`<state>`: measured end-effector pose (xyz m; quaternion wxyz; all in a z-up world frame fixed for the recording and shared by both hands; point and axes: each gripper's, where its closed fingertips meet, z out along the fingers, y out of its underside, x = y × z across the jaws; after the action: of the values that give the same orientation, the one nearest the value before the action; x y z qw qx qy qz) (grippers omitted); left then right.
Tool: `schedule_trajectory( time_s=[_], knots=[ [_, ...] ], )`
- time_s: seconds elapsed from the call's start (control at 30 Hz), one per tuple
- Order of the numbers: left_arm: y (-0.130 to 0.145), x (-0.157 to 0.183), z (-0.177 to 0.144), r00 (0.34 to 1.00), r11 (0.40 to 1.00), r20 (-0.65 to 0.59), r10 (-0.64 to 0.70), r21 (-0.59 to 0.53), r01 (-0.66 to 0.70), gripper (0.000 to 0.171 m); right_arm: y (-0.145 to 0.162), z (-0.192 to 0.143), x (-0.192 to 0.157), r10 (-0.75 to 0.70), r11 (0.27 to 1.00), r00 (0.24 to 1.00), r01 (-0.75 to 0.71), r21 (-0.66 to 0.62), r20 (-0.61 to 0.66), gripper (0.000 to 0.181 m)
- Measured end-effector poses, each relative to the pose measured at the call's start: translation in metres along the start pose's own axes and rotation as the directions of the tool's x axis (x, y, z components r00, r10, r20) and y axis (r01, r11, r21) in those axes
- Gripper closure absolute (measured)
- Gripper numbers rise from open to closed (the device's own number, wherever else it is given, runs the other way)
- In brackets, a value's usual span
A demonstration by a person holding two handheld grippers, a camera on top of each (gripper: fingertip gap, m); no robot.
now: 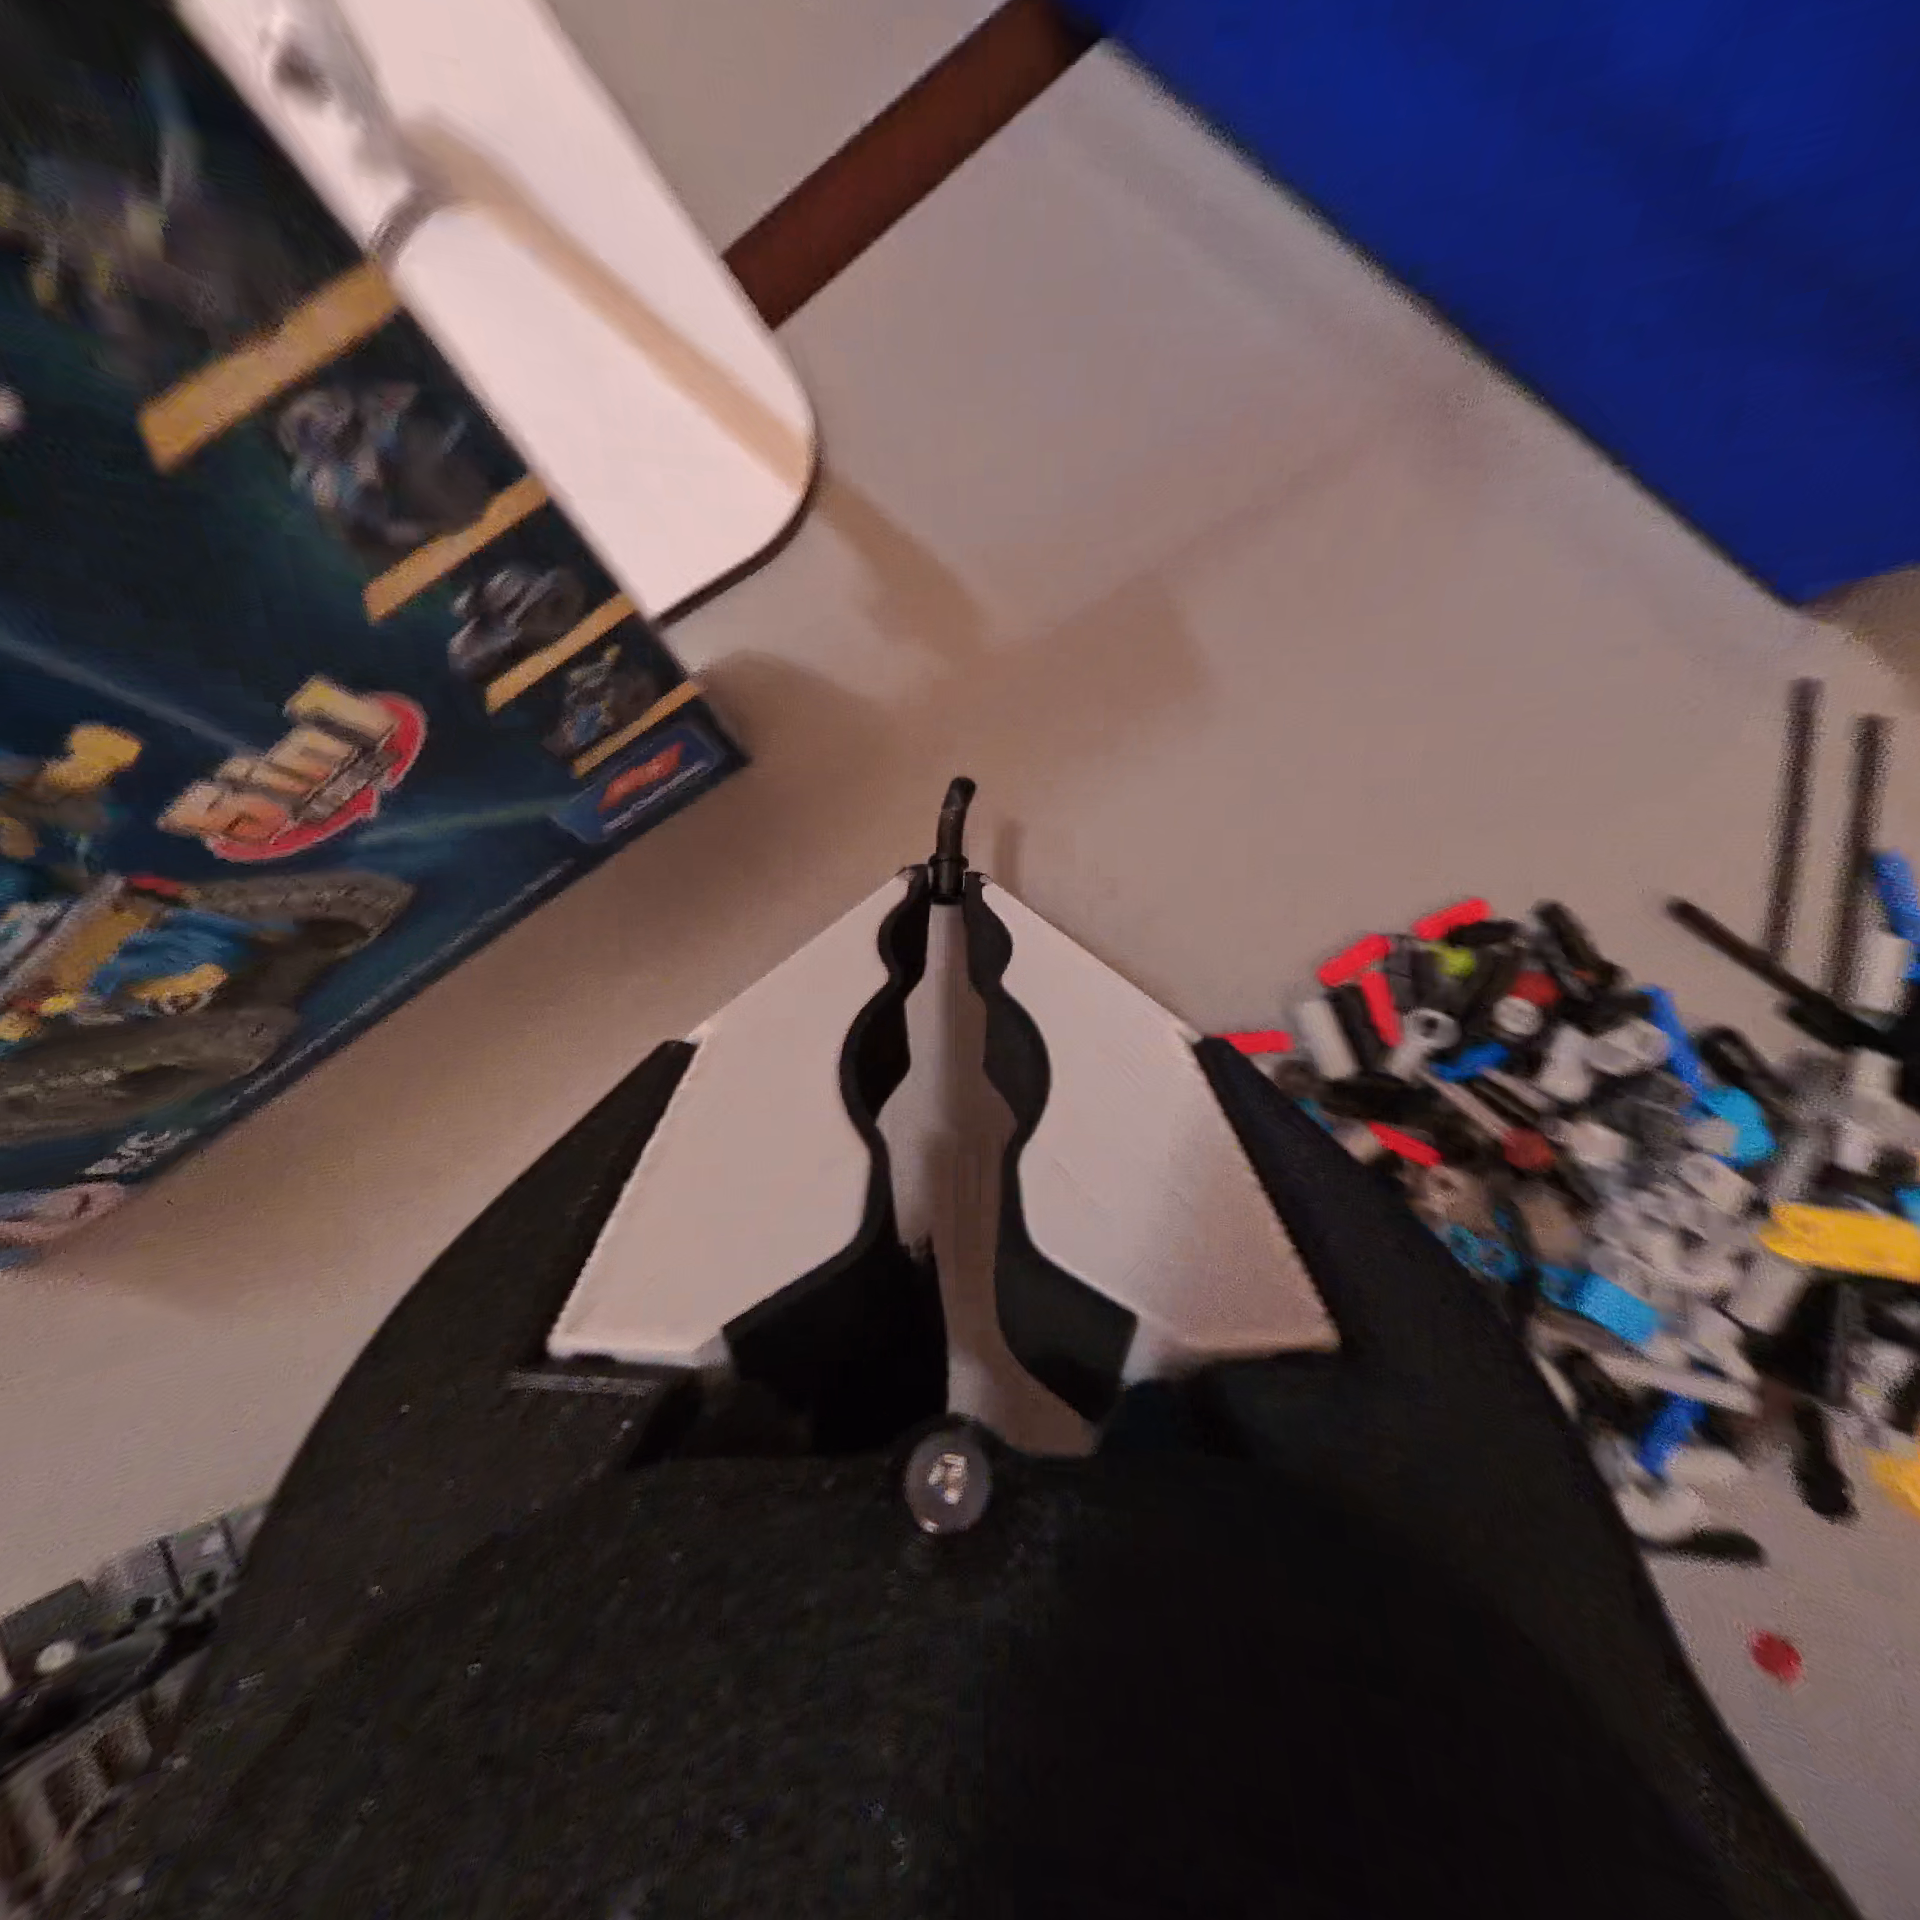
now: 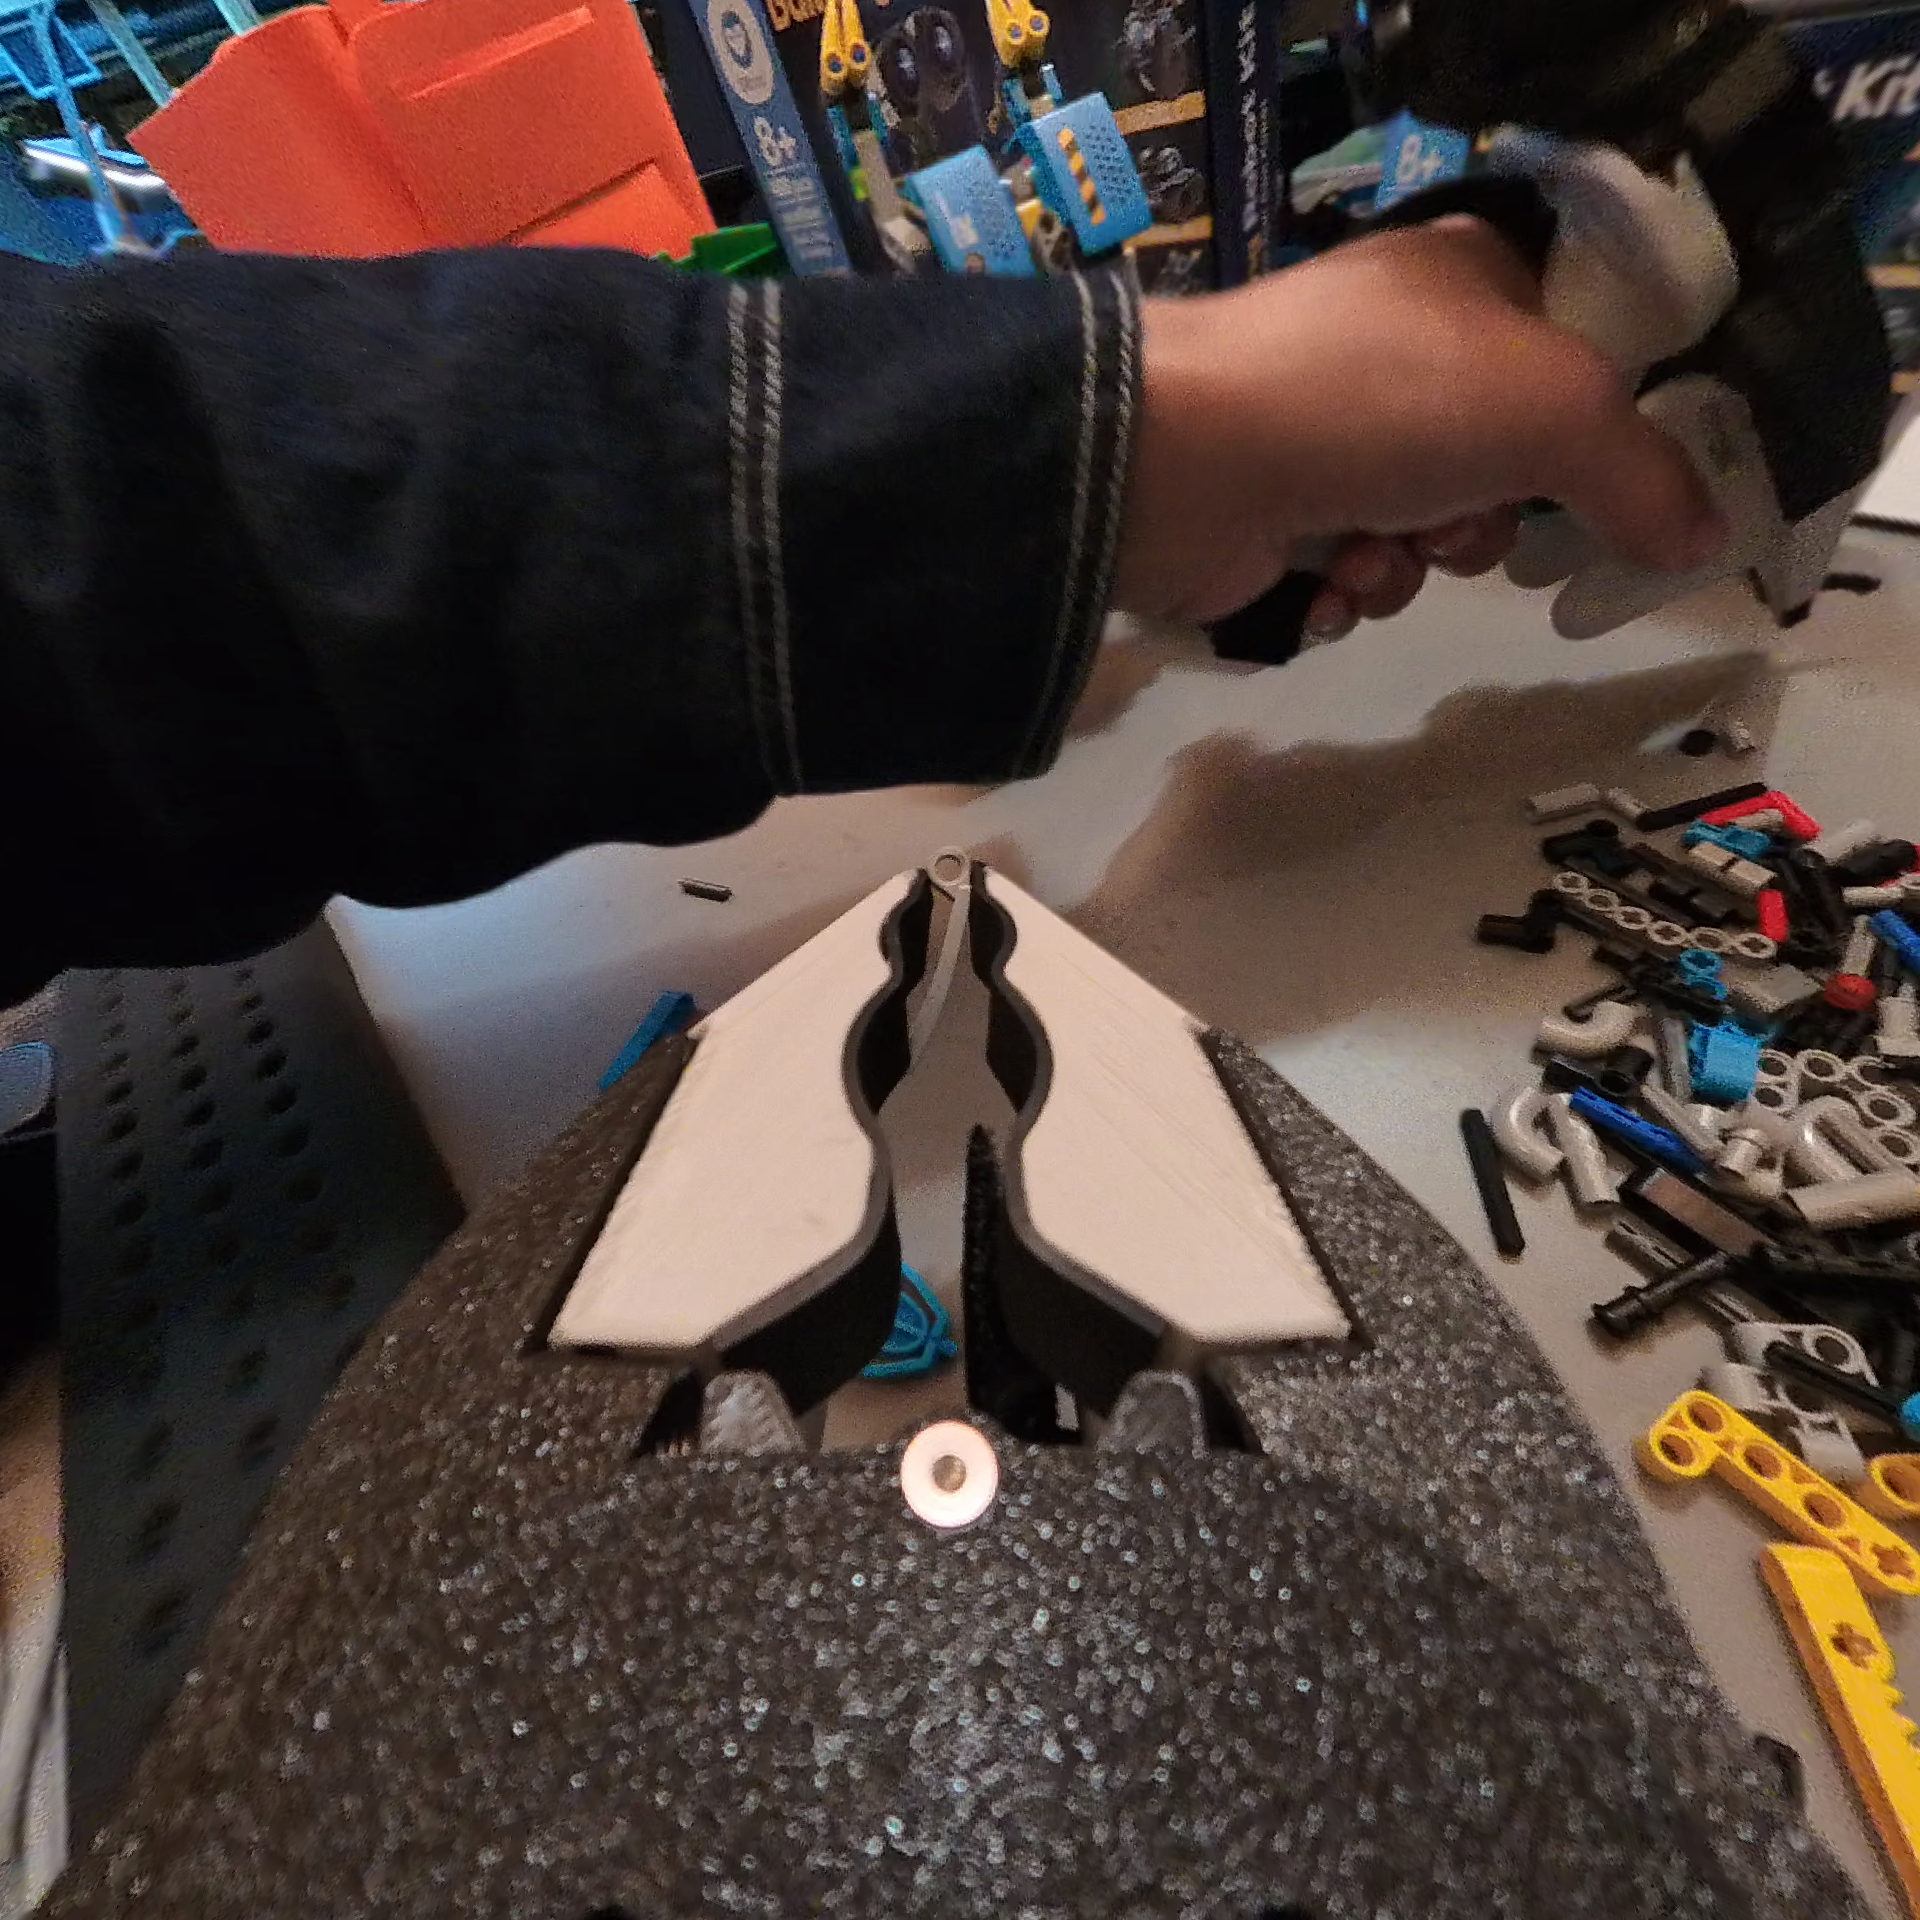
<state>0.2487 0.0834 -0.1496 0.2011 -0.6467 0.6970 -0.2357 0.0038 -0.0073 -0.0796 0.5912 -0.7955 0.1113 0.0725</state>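
At the tip of your left tool [image 1: 943,878], the two fingers are pressed together on a small black peg [image 1: 954,826], which sticks out beyond the tips and curves slightly at its far end. That tool hangs above the pale tabletop [image 1: 1195,540], not touching it. To its right lies a pile of building pieces [image 1: 1621,1143] in black, grey, blue, red and yellow, with two long black rods [image 1: 1829,831] just beyond the pile. To its left stands a printed toy box [image 1: 260,727], with a white board [image 1: 582,343] leaning behind it and a blue sheet [image 1: 1558,239] at the far right.

Your right tool [image 2: 948,873] is likewise closed, clamped on a thin grey curved piece [image 2: 940,966] whose ringed end shows right at the tips while its body runs back between the fingers. Beyond it, your dark sleeve [image 2: 468,540] and hand [image 2: 1371,436] cross the right wrist view, gripping the other tool's handle. The pile of loose pieces [image 2: 1714,1039] sits to the right on the tabletop [image 2: 1247,831], yellow beams [image 2: 1787,1486] nearest the camera. A single short black pin [image 2: 704,889] lies apart, just left of the tips. An orange bin [image 2: 436,125] and more boxes [image 2: 987,135] stand at the back; a dark perforated plate [image 2: 229,1195] lies at the left.
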Motion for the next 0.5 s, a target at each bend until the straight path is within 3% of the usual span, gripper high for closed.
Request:
schedule_trajectory(
  time_s=[0.1,0.4,0.5],
  knots=[
    [0.008,-0.025,0.005,0.996,0.998,0.058,-0.069,0.012,0.069,0.166,-0.002,-0.002,-0.006,0.006,1.000,0.999,-0.007,0.016,0.034,0.176],
    [0.021,-0.029,0.001,0.995,0.996,0.070,-0.069,-0.050,0.073,0.165,0.000,-0.001,-0.005,0.054,0.998,0.997,-0.055,0.010,0.059,0.176],
    [0.023,-0.030,-0.006,0.995,0.997,0.078,-0.059,-0.054,0.063,0.142,0.001,-0.002,0.000,0.055,0.998,0.998,-0.055,0.003,0.035,0.176]
  ],
)
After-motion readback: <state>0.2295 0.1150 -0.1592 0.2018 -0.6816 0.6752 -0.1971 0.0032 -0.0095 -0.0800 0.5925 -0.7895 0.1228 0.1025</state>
